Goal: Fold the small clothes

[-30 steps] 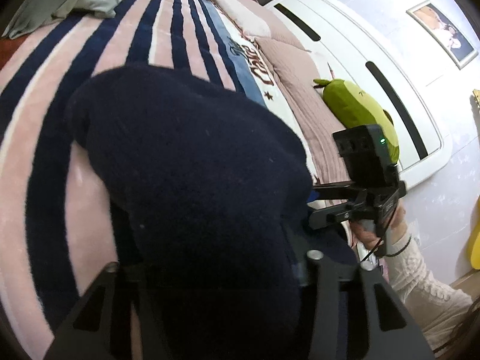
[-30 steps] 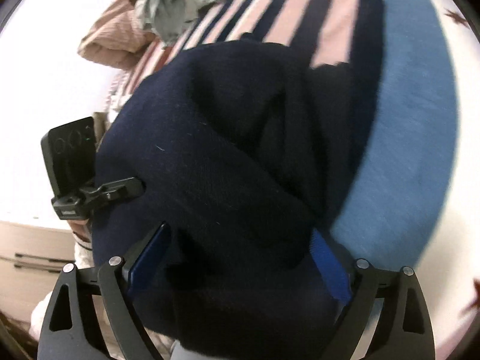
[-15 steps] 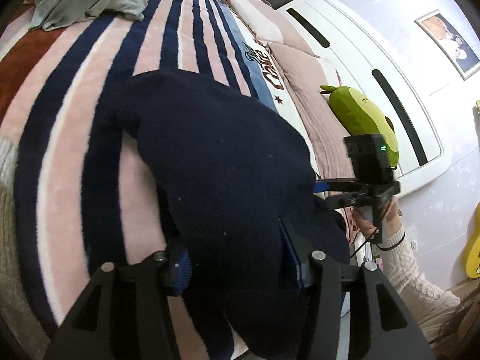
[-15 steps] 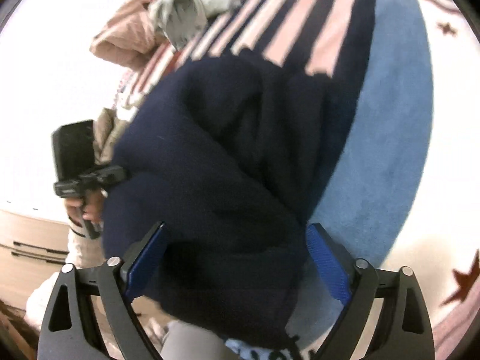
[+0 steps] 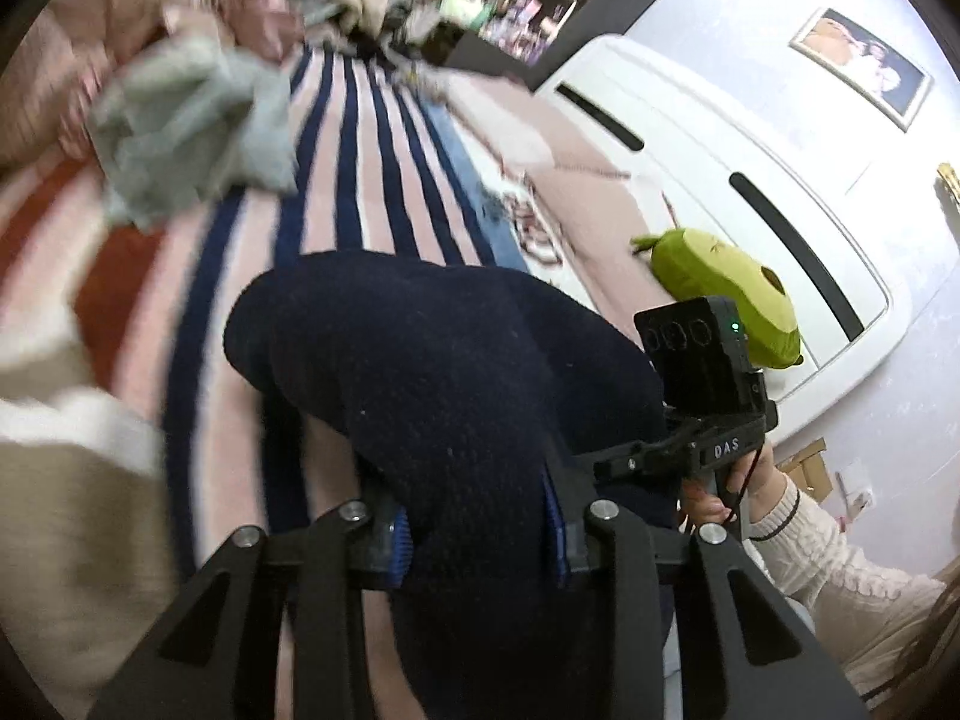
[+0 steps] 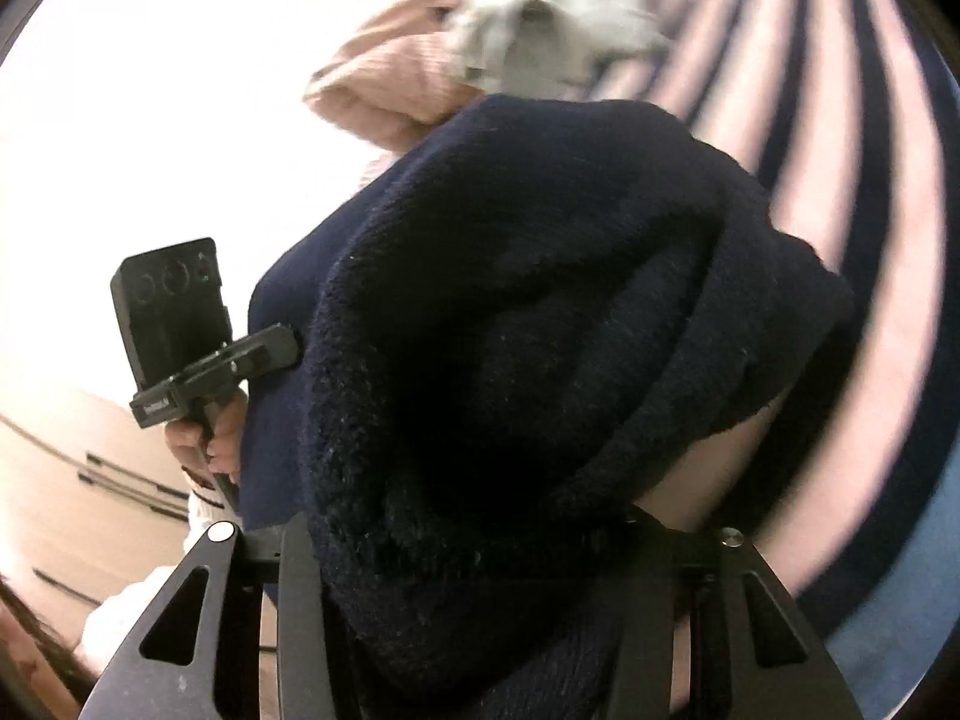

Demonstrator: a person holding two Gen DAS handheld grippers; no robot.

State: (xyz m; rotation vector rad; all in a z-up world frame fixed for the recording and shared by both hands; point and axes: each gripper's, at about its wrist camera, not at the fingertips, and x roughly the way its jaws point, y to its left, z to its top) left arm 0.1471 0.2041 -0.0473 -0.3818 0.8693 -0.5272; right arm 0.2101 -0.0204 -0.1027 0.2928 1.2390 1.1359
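Striped bedding (image 5: 372, 180) lies under both claws. Left claw (image 5: 477, 534) has just been closing and pinches the navy knit garment (image 5: 432, 372); right claw (image 6: 474, 558), also just closing, grips its near edge, lifted off the bed. Beyond lies a grey cloth (image 5: 186, 132).

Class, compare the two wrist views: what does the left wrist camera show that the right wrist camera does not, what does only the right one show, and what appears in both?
Only the left wrist view: a green avocado plush, the white headboard, a framed picture, and the right gripper.

Only the right wrist view: the left gripper and a light wooden drawer unit.

Both: the navy knit garment, pinched by each gripper after its jaws closed in, the grey garment and the striped blanket.
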